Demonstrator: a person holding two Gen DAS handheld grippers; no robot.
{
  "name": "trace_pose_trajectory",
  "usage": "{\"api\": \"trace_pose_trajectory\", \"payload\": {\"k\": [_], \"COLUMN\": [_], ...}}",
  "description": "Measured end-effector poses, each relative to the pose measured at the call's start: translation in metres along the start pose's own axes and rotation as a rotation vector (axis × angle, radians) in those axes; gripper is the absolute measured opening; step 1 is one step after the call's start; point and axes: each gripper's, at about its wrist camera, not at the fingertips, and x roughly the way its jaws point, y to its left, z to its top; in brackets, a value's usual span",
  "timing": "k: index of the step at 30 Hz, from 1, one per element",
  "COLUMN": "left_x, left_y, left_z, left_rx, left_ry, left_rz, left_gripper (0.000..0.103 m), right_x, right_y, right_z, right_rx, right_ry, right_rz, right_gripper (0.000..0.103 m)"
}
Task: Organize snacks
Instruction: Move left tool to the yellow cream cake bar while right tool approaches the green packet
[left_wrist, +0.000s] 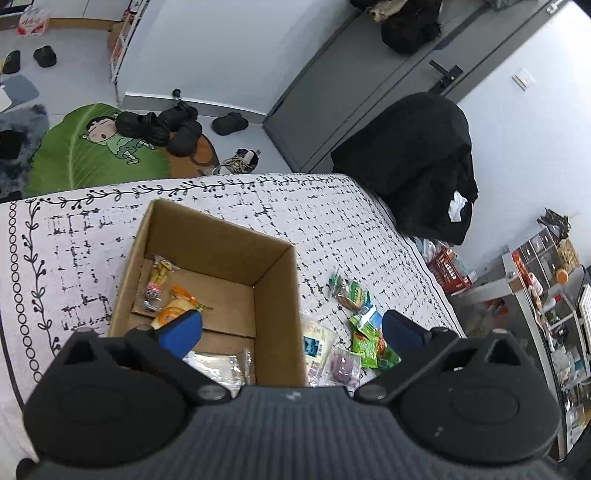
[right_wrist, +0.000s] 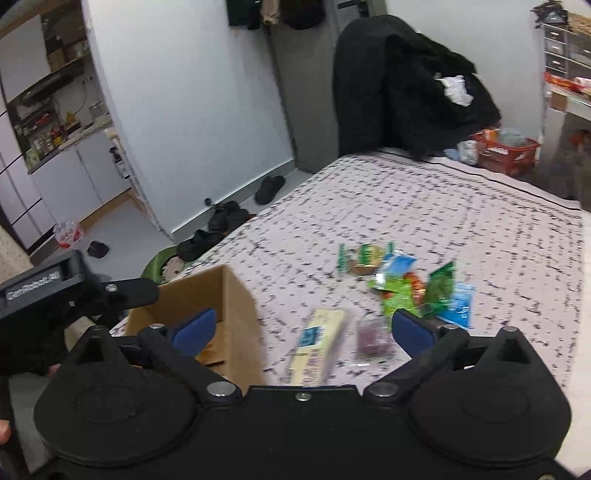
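An open cardboard box (left_wrist: 275, 284) stands on the patterned bedspread (left_wrist: 332, 221). Inside lie a yellow-pink snack bag (left_wrist: 157, 282), an orange-yellow packet (left_wrist: 175, 306) and a clear pale packet (left_wrist: 221, 363). My left gripper (left_wrist: 291, 328) is open and empty above the box's near right wall. Right of the box lie a pale long packet (left_wrist: 317, 343), a purple snack (left_wrist: 347, 367) and green and blue packets (left_wrist: 365, 321). My right gripper (right_wrist: 303, 328) is open and empty above the pale packet (right_wrist: 317, 347) and purple snack (right_wrist: 371, 338); the box (right_wrist: 236, 310) is at its left. The view is blurred.
A chair draped in black clothing (left_wrist: 417, 162) stands at the bed's far corner. A red basket (right_wrist: 508, 151) sits beyond the bed. Shoes (left_wrist: 162, 125) and a green leaf mat (left_wrist: 85, 155) lie on the floor. Shelves (left_wrist: 554, 302) are at the right.
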Motion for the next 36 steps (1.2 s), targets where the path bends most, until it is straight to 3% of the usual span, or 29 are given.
{"api": "trace_pose_trajectory", "payload": {"k": [12, 25, 32, 36], "left_x": [0.014, 0.033, 0.045, 0.058], "left_y": [-0.042, -0.083, -0.095, -0.106], "left_z": [-0.017, -0.042, -0.051, -0.058], "left_rx": [0.097, 0.206, 0.241, 0.269], "left_ry": [0.054, 0.062, 0.046, 0.054], "left_rz": [0.032, 0.039, 0.037, 0.04], "left_gripper": [0.103, 0.101, 0.099, 0.088], "right_x": [-0.002, 0.014, 0.025, 0.035], "right_y": [-0.059, -0.113, -0.131, -0.139], "right_z": [-0.007, -0.02, -0.028, -0.03], "right_rx": [0.084, 0.146, 0.154, 0.171], "right_ry": [-0.003, 0.001, 0.019, 0.035], "right_rz": [-0.016, 0.004, 0.013, 0.014], "right_gripper": [0.103, 0.102, 0.096, 0.087]}}
